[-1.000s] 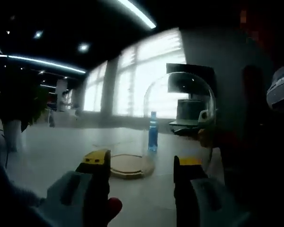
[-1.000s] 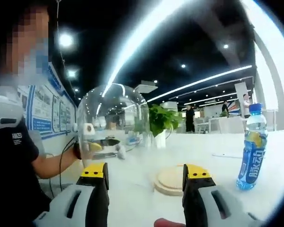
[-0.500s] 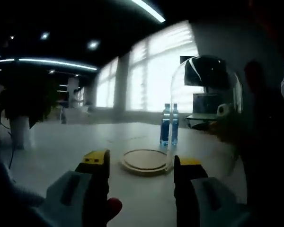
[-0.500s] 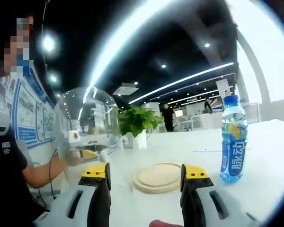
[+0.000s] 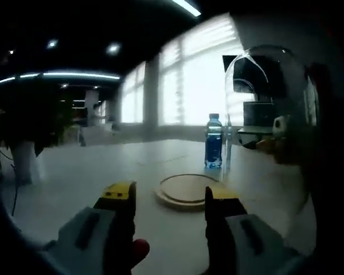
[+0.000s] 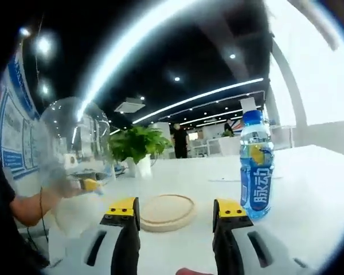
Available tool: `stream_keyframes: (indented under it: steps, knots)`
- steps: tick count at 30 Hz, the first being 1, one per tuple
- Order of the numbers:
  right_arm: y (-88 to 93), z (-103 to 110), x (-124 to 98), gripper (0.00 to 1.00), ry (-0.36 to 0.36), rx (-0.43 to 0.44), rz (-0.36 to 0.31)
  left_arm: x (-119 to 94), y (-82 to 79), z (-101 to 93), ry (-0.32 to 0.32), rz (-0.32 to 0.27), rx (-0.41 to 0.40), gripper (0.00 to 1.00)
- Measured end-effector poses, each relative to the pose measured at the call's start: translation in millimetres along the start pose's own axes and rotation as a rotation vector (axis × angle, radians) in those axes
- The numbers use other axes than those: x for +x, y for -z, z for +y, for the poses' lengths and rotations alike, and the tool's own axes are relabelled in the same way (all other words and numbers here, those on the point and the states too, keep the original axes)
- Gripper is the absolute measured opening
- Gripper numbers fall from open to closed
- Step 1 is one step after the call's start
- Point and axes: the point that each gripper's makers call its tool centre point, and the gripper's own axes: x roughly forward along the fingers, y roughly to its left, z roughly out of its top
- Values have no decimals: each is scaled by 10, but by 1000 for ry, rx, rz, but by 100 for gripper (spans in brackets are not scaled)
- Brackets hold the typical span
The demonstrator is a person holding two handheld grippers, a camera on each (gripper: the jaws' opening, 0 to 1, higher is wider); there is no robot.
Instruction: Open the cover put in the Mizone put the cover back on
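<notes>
I see the table [image 6: 309, 189] first, then the glass cover [image 6: 74, 154] held up off it by a hand [image 6: 63, 186] at my left. The wooden base [image 6: 166, 211] lies bare, the Mizone [image 6: 256, 166] upright just beside it. Both my claws, left [image 5: 167, 197] and right [image 6: 175, 211], stand wide, holding nothing.

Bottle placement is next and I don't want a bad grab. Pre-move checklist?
1. Glass dome off the wooden base: ok, held up to one side.
2. Base top bare: ok.
3. Mizone bottle upright on the table beside the base: ok.
4. Right claw open and empty: ok.
5. Left claw open and empty: ok.
6. Grip on the dome secure: cannot tell, the holding point is blurred.
</notes>
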Motion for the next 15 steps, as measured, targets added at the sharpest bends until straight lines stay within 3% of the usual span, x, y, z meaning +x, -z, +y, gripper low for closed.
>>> stream_keyframes:
  steps: [2, 5, 8, 10, 15]
  knots:
    - [-14, -71, -1, 35, 31, -1, -9, 46, 6, 44, -9, 4, -8, 35]
    - [-54, -242, -6, 31, 107, -8, -45, 111, -28, 119, -22, -4, -23, 35]
    - [-13, -326, -3, 27, 136, -3, -51, 184, -53, 160, -28, -5, -29, 37]
    - [61, -350, 15, 27, 139, 4, -44, 232, -29, 169, -28, 3, -16, 42]
    - [269, -433, 21, 26, 197, -21, -2, 261, 132, 165, -11, 13, -27, 38]
